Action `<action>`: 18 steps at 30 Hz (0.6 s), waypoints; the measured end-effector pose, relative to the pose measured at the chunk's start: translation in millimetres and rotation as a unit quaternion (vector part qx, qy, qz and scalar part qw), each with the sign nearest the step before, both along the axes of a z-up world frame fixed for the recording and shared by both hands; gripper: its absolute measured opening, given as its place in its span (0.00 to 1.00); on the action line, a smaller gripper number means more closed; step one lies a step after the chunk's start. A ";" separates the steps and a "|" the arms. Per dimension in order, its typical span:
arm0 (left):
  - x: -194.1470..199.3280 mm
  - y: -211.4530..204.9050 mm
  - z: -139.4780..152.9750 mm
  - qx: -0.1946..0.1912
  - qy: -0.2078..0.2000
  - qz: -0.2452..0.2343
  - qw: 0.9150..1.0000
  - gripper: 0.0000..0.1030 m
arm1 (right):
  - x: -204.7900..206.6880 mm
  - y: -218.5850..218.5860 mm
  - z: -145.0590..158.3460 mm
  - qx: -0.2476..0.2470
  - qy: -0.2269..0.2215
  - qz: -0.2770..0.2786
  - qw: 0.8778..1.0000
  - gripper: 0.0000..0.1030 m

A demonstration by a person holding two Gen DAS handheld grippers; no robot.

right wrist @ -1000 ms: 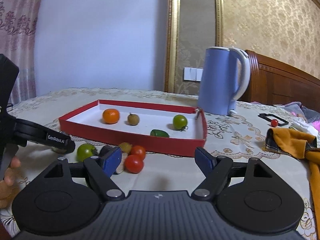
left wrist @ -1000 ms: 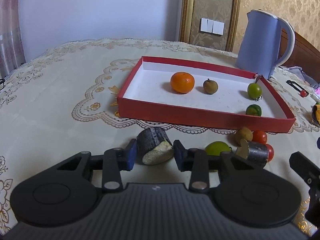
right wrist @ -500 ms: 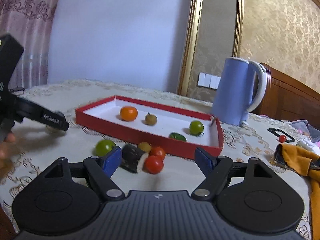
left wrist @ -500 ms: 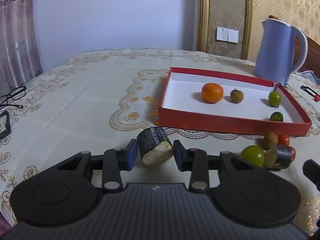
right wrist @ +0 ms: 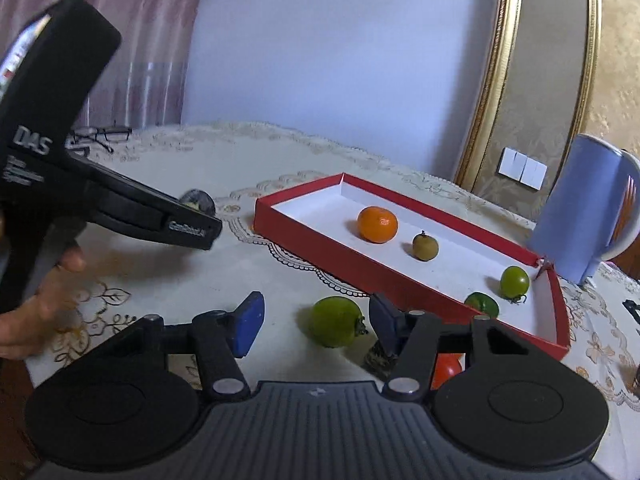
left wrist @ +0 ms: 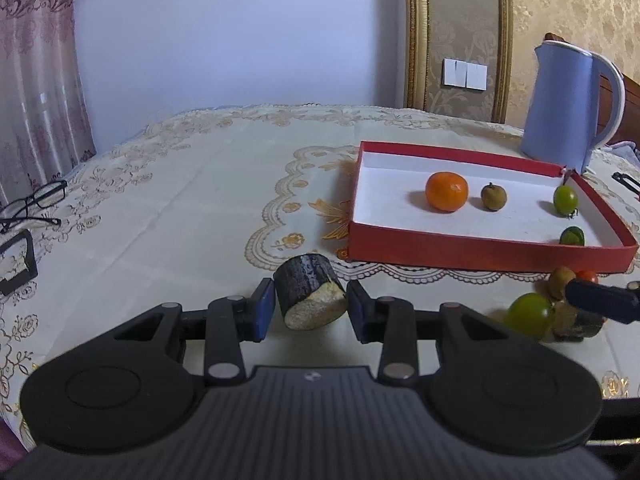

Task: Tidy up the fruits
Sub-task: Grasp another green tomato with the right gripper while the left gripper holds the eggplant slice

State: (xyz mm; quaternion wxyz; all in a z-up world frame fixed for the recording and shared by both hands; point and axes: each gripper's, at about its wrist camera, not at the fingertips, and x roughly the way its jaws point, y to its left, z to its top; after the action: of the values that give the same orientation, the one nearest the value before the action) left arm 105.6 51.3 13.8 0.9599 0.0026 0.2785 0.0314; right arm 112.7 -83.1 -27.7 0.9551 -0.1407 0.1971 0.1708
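Near: we hold the cane piece (left wrist: 310,298) squarely between the left gripper (left wrist: 310,306) pads. The right gripper (right wrist: 316,322), spread wide, should centre on the green tomato (right wrist: 335,321). Far right: the tray (left wrist: 480,249).

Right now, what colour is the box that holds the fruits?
Red outside, white inside; the box shows best in the left wrist view.

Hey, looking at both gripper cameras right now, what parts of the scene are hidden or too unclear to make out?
- Left wrist view: the dark piece beside the green tomato is blurred and partly covered by the right hand-held gripper's finger.
- Right wrist view: the red tomato is mostly behind the right hand-held gripper.
- Right wrist view: the cut piece held in the left hand-held gripper is mostly hidden by its finger.
- Right wrist view: the kettle is cut by the edge.
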 end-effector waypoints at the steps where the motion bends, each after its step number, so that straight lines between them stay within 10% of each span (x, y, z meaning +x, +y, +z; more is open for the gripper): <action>1: 0.8 1.5 -1.1 -0.003 0.002 0.001 1.000 0.35 | 3.6 2.8 -1.2 -0.003 0.006 -0.001 1.000 0.56; 18: 0.8 0.1 -4.4 0.001 0.005 -0.013 1.000 0.35 | 33.1 11.4 -10.7 -0.046 0.038 -0.044 0.997 0.32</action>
State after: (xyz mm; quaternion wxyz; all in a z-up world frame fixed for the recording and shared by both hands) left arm 106.4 51.4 9.3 0.9589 0.0076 0.2830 0.0196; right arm 145.7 -71.7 -38.5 0.9461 -0.1687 0.2469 0.1246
